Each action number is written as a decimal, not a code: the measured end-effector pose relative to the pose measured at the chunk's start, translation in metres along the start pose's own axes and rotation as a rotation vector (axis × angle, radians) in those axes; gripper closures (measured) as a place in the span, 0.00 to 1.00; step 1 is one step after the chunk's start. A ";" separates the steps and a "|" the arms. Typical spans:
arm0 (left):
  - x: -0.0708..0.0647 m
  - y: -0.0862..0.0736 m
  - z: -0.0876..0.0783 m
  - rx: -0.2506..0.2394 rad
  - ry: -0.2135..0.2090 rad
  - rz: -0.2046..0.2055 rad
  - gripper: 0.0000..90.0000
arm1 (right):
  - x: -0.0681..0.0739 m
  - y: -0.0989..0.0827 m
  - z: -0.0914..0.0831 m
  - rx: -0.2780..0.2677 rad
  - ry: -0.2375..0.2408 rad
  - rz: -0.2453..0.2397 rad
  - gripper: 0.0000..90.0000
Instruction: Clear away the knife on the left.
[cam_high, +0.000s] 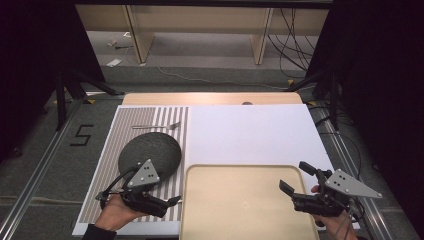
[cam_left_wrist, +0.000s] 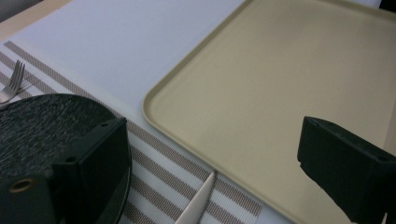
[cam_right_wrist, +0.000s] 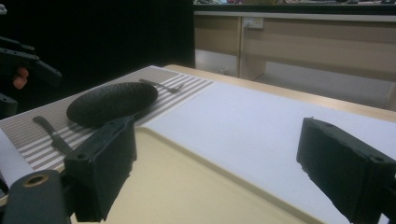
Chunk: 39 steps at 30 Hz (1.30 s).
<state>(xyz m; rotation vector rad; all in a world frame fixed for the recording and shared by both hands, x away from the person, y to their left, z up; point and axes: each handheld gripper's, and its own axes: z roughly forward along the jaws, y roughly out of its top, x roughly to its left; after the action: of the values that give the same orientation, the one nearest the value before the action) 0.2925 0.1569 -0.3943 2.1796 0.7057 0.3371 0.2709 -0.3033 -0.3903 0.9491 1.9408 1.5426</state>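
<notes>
**Both tools open and empty over the near edge of the table**

Covering most of the table (cam_high: 250, 132): a white board, with a striped placemat (cam_high: 170, 117) along the left side. Set at the near edge, middle to right: a beige tray (cam_high: 240, 210), bare. On the placemat, just left of the tray: a dark round plate (cam_high: 150, 152), textured. Beyond the plate, toward the far edge: a fork (cam_high: 156, 126), lying crosswise, apart from the plate. At the near left corner, between plate and tray: a knife (cam_left_wrist: 198, 205), blade tip near the tray rim; in the right gripper view, black handle lying on the stripes.

Left tool (cam_high: 170, 201): held low over the placemat's near end, close to the knife, jaws spread wide, one over the plate's edge and one over the tray, gripping nothing. Right tool (cam_high: 296, 179): at the tray's near right corner, pointing left across the table, jaws likewise wide apart, nothing between them.
</notes>
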 end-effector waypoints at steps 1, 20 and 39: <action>0.001 0.000 -0.001 0.018 0.000 0.002 0.10 | 0.000 0.000 0.000 0.000 0.001 0.001 0.14; 0.022 -0.014 -0.001 0.311 0.025 0.073 0.13 | 0.001 0.000 0.000 0.000 0.002 -0.001 0.14; 0.052 -0.055 0.010 0.528 0.010 0.038 0.20 | 0.000 0.000 0.001 0.002 0.002 -0.002 0.15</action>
<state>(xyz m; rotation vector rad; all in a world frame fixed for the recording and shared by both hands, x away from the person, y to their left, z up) 0.3182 0.2099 -0.4422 2.6921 0.8294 0.1933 0.2714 -0.3023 -0.3902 0.9470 1.9448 1.5412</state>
